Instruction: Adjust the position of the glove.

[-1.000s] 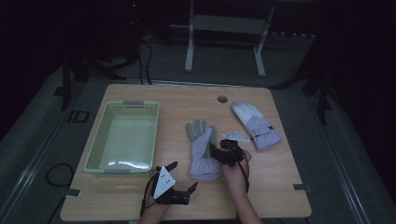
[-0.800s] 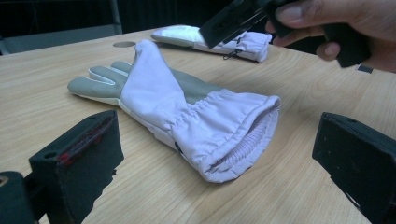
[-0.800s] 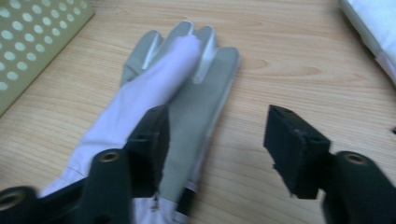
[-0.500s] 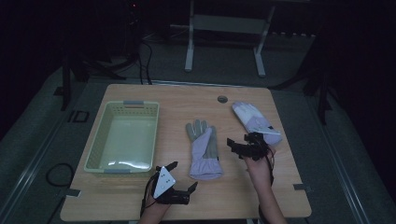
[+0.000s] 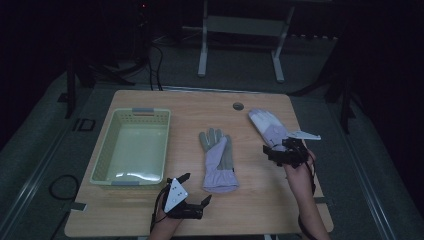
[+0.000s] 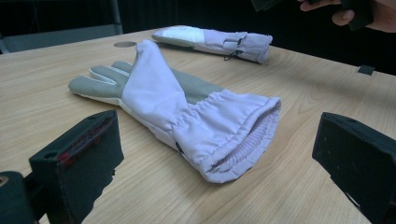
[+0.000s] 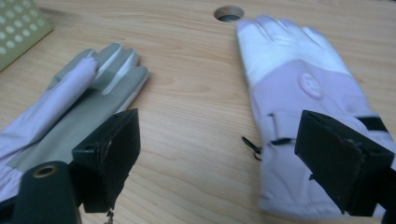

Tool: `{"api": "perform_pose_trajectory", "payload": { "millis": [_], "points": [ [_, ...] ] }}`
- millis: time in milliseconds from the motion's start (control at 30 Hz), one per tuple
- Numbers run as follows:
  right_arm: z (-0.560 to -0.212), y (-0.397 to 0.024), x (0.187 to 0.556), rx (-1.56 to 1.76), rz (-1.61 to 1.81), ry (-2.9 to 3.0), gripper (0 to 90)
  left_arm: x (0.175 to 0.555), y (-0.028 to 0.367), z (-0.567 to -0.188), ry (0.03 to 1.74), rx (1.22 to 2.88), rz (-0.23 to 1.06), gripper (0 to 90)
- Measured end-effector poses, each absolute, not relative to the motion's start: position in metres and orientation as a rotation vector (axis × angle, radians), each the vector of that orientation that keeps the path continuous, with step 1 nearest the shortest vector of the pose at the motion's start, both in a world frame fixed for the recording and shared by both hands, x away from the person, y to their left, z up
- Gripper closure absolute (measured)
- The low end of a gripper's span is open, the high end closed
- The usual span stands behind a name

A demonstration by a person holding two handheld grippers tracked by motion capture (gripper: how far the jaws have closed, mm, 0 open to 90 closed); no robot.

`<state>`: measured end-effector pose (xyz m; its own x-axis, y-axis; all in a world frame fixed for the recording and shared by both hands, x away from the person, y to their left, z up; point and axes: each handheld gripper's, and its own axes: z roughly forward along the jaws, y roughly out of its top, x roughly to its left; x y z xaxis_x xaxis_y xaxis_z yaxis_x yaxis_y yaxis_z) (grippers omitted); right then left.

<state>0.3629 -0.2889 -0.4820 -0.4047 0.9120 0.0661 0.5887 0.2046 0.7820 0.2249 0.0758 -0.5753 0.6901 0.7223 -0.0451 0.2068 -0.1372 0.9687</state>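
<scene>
A lavender glove (image 5: 218, 160) with a grey palm lies palm up in the middle of the wooden table (image 5: 250, 200); I also see this glove (image 6: 187, 112) (image 7: 70, 102) in both gripper views. A second lavender glove (image 5: 270, 127) (image 6: 219, 41) (image 7: 299, 93) lies back up at the back right. My right gripper (image 5: 276, 145) (image 7: 224, 149) hovers by the second glove's cuff. Its jaws have just been opening and now stand open, with nothing between them. My left gripper (image 5: 196, 188) (image 6: 219, 144) rests open near the front edge, facing the middle glove's cuff.
A pale green plastic basket (image 5: 131, 112) stands at the left of the table. A round cable hole (image 5: 238, 106) (image 7: 229, 12) sits near the back edge. A metal stand and cables are on the dark floor behind the table.
My right gripper has left the middle glove's cuff and moved right toward the second glove, with its jaws wider apart. The left gripper and both gloves have stayed put.
</scene>
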Motion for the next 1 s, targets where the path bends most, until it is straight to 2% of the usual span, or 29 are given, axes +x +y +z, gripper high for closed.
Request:
{"api": "perform_pose_trajectory", "payload": {
  "millis": [200, 400, 567, 900, 1000],
  "points": [
    [-0.487, -0.305, 0.368, 1.428, 1.055, 2.068, 11.6, 0.225, 0.077, -0.575, 0.754, 1.681, 0.517, 1.7],
    [-0.486, -0.322, 0.379, 1.431, 1.056, 2.057, 19.4, 0.225, 0.078, -0.576, 0.762, 1.664, 0.519, 1.7],
    [-0.483, -0.334, 0.397, 1.429, 0.99, 2.046, 32.2, 0.224, 0.078, -0.576, 0.765, 1.659, 0.518, 1.7],
    [-0.488, -0.335, 0.426, 1.397, 0.926, 2.084, 37.1, 0.223, 0.08, -0.576, 0.771, 1.649, 0.511, 1.7],
    [-0.493, -0.335, 0.444, 1.393, 0.907, 2.129, 41.6, 0.222, 0.081, -0.576, 0.773, 1.643, 0.51, 1.7]
  ]
}}
